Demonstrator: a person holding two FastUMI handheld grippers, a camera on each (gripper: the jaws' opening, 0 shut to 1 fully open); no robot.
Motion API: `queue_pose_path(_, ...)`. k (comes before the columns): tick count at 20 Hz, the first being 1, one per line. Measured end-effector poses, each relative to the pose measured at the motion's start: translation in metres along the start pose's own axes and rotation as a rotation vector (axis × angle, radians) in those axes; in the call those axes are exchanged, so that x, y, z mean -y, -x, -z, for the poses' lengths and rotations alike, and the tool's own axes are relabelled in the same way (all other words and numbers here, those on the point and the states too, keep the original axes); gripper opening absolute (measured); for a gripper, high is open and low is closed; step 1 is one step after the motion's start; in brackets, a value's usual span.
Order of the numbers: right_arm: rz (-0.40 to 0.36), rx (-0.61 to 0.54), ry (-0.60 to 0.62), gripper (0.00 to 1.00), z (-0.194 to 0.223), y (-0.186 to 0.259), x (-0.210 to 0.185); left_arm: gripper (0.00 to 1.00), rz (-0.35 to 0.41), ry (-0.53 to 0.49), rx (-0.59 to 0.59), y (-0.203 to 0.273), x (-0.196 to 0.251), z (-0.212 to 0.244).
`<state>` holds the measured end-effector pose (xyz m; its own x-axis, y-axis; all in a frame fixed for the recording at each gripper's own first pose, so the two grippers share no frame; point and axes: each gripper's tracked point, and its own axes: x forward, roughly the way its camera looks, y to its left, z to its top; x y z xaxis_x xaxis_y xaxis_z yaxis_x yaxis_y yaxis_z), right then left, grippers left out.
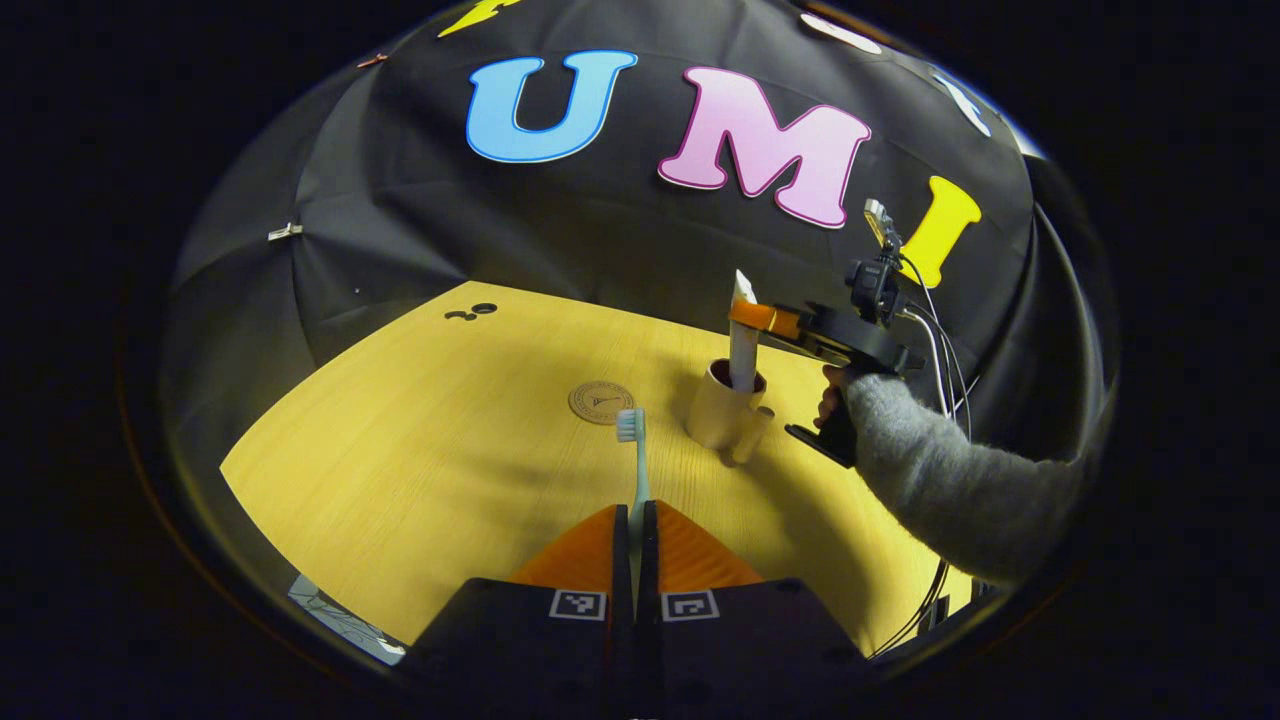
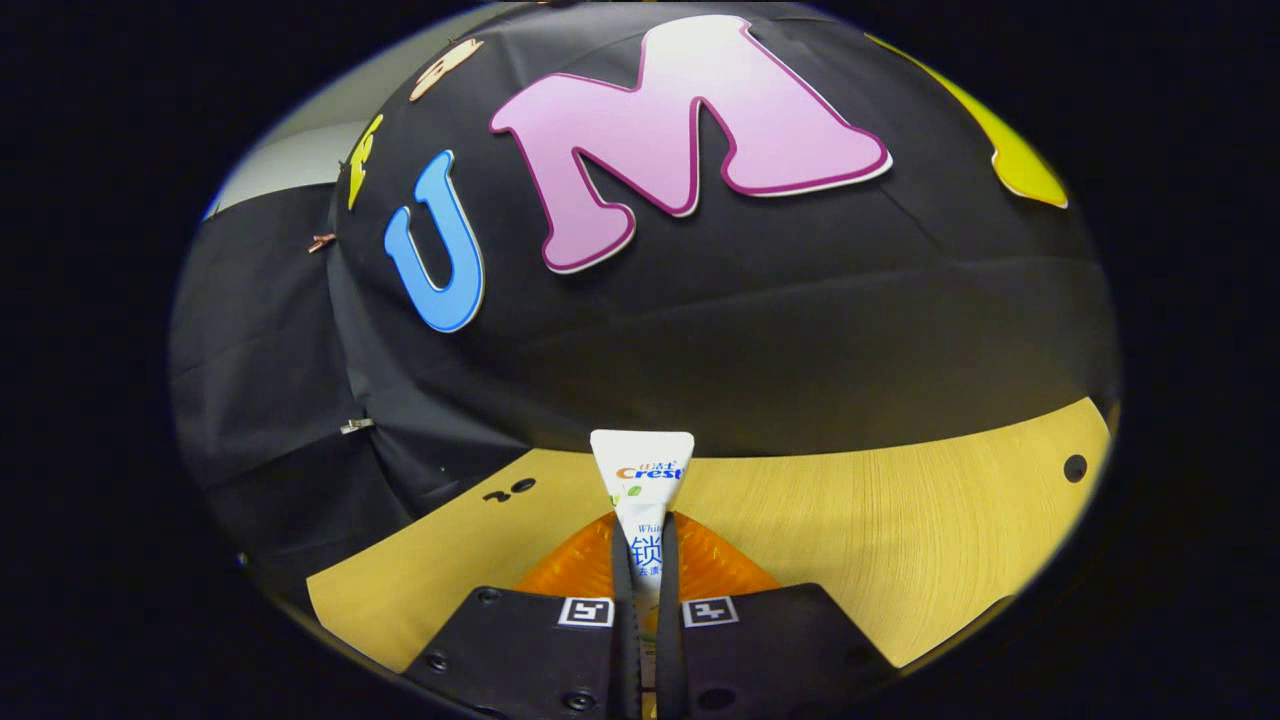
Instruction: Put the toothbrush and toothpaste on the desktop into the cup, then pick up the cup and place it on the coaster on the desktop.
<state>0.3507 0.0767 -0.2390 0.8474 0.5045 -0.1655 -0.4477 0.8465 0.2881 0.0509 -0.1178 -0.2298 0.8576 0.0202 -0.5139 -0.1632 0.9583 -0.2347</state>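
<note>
My left gripper (image 1: 636, 520) is shut on a pale blue toothbrush (image 1: 633, 460), whose bristled head points up and away over the wooden desktop (image 1: 420, 450). A beige cup (image 1: 718, 408) with a dark red inside stands upright to the right of it. The white toothpaste tube (image 1: 742, 340) stands upright with its lower end inside the cup, and the right gripper (image 1: 752, 317) grips it near the top. In the right gripper view, my right gripper (image 2: 646, 555) is shut on the toothpaste tube (image 2: 642, 478), crimped end up. A round brown coaster (image 1: 601, 401) lies left of the cup.
A hand in a grey sleeve (image 1: 940, 470) holds the right gripper, with cables trailing at the desk's right edge. Small dark holes (image 1: 470, 312) mark the desktop's far left corner. Another hole (image 2: 1075, 467) sits at the right in the right gripper view. Black cloth walls the desk's far side.
</note>
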Motion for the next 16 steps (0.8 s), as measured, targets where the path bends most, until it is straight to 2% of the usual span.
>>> queue_pose_path(5,-0.001,-0.021,0.038,0.10,0.016,0.008,-0.001,0.06,0.017,0.030,0.018,-0.010,0.006,-0.004)
queue_pose_path(10,-0.006,-0.040,0.035,0.19,0.022,0.016,-0.002,0.06,0.017,0.023,0.040,-0.021,0.009,-0.017)
queue_pose_path(15,0.011,-0.107,0.034,0.27,0.040,0.031,0.005,0.06,0.040,0.020,0.083,-0.026,0.017,-0.041)
queue_pose_path(16,0.005,-0.095,0.014,0.31,0.041,0.030,0.002,0.06,0.049,0.020,0.095,-0.028,0.021,-0.049)
